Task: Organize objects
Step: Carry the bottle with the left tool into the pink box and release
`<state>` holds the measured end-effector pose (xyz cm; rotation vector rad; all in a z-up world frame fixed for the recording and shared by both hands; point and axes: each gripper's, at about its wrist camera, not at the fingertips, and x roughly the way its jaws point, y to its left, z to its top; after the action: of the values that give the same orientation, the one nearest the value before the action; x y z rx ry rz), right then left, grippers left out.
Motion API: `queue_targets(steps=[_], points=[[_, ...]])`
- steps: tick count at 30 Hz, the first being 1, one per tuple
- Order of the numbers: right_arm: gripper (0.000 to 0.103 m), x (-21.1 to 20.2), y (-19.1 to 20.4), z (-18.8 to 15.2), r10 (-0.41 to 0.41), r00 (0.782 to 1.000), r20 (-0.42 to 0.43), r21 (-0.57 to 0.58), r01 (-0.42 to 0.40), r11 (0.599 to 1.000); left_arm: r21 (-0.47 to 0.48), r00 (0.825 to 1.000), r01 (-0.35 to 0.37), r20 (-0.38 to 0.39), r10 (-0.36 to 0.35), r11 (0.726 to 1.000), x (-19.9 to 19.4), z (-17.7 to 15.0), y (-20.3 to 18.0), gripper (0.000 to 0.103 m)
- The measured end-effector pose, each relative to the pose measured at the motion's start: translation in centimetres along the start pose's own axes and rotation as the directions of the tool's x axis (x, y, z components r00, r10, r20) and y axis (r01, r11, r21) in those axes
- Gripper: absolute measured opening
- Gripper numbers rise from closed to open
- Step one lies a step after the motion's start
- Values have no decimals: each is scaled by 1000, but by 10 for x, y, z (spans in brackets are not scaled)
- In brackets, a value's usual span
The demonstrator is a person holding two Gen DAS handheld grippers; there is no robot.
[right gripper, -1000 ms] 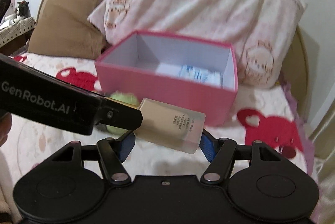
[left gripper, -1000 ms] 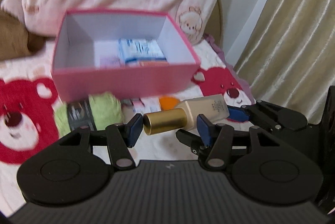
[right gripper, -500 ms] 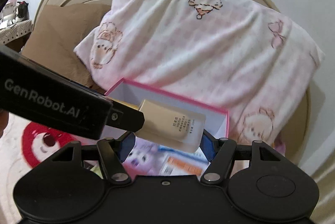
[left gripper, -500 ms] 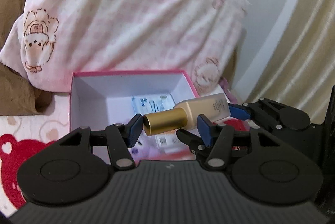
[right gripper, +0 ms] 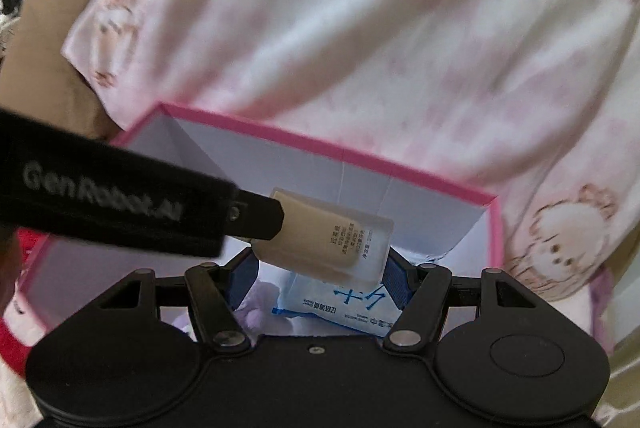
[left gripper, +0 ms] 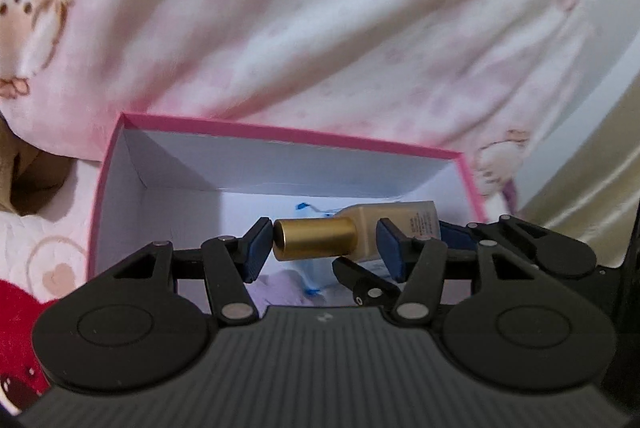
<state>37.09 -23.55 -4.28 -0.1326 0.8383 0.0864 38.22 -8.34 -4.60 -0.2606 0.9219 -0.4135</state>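
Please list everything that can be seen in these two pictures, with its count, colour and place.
bottle: one, beige with a gold cap, held lying sideways above the open box
box: one, pink outside and white inside, on the bed in front of the pink pillow
packet: one, blue and white, inside the box
soft thing: one, lilac, inside the box; too blurred to name
pink pillow: one, pale pink with bear print, behind the box
brown pillow: one, left of the pink pillow
bed cover: one, pale pink with red, under the box
curtain: one, beige, far right
left gripper: black with blue pads, bottle cap between them; jaws just opened slightly
right gripper: black with blue pads, closed on the bottle's body
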Motion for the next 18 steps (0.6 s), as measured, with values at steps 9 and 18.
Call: queue_targets(steps=[9, 18], points=[[70, 53, -18, 7, -1, 986, -164, 13, 4, 1000, -128, 997, 41, -54, -48, 991, 57, 0, 18, 53], [72, 64, -13, 4, -87, 970, -228, -80, 71, 994, -201, 995, 3, -98, -24, 979, 76, -2, 12, 50]])
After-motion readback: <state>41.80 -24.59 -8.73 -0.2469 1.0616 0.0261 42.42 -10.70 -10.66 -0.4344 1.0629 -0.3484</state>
